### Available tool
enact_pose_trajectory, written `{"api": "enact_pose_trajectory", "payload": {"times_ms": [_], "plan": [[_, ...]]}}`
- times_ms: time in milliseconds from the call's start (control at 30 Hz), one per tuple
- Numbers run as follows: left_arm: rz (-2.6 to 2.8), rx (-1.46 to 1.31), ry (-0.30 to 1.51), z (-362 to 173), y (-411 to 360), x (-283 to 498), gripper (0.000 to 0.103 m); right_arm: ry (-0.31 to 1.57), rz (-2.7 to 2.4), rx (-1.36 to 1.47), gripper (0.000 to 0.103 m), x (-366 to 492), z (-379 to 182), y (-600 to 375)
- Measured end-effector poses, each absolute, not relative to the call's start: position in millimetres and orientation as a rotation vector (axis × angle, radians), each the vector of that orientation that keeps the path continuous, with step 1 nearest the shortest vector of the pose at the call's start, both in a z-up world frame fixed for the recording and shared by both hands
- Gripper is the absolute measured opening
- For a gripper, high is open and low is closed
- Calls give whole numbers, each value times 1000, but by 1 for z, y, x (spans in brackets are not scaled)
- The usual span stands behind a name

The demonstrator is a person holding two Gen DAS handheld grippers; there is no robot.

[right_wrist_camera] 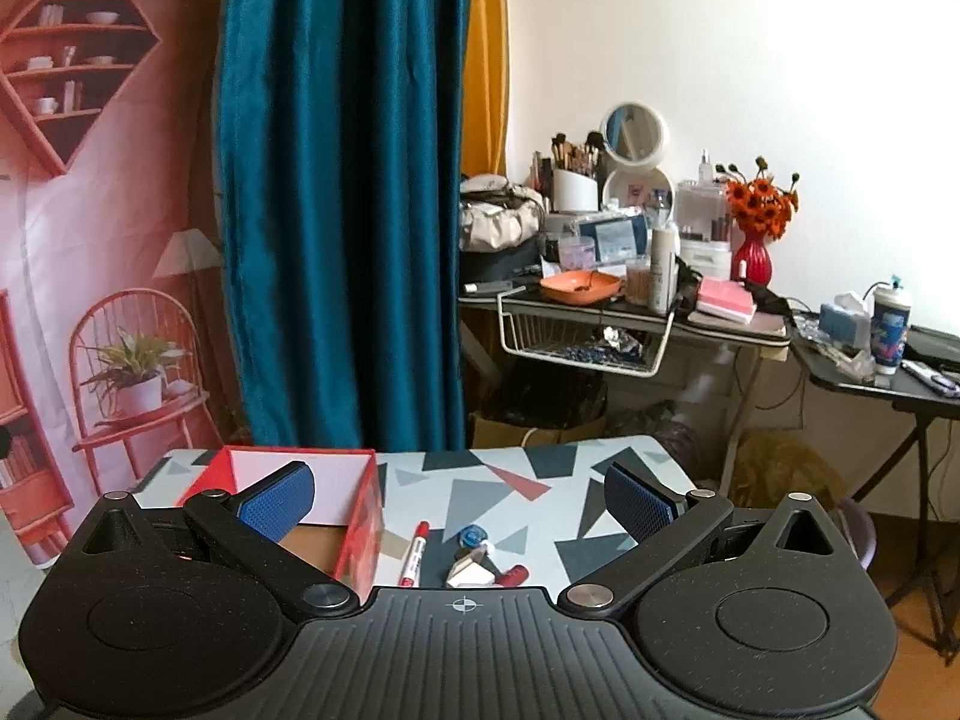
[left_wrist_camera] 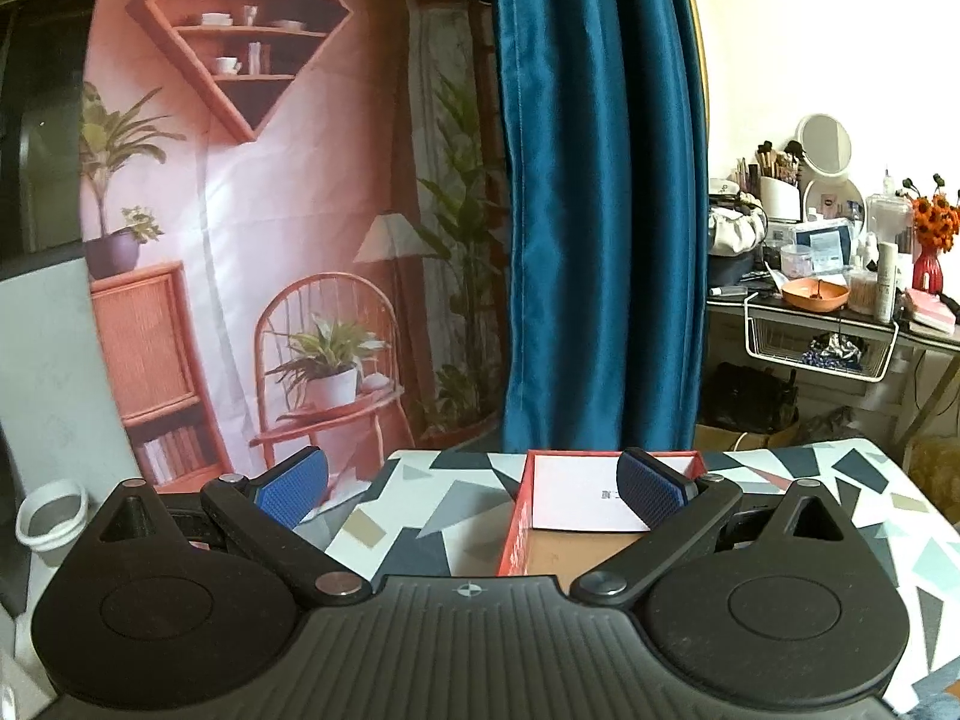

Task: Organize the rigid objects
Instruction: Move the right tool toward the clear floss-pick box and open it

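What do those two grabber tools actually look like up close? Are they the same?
They look alike. The left gripper and right gripper each have a matte black ribbed body with two round domed discs, a small white crosshair mark at the centre, and black link arms joined by silver pivot pins. Each finger ends in a blue textured pad. No cables or sleeves show.

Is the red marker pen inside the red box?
No, the red marker pen lies on the patterned table, just outside the red cardboard box.
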State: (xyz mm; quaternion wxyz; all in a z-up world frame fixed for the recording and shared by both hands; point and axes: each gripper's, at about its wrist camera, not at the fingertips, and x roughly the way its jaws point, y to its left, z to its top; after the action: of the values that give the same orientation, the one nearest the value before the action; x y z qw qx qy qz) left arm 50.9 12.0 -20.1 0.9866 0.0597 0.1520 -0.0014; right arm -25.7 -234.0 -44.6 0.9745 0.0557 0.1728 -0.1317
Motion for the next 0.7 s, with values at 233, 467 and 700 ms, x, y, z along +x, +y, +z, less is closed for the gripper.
{"api": "enact_pose_trajectory", "payload": {"times_ms": [233,467,700], "plan": [[-20,64,447,-63,31,114,103,315,-296,118,103,27,-105,-261],[-5,24,521,-101,50,163,101,471,-257,162,103,81,-161,-281],[-30,25,611,-138,48,184,79,551,-326,154,103,114,-199,-284]]}}
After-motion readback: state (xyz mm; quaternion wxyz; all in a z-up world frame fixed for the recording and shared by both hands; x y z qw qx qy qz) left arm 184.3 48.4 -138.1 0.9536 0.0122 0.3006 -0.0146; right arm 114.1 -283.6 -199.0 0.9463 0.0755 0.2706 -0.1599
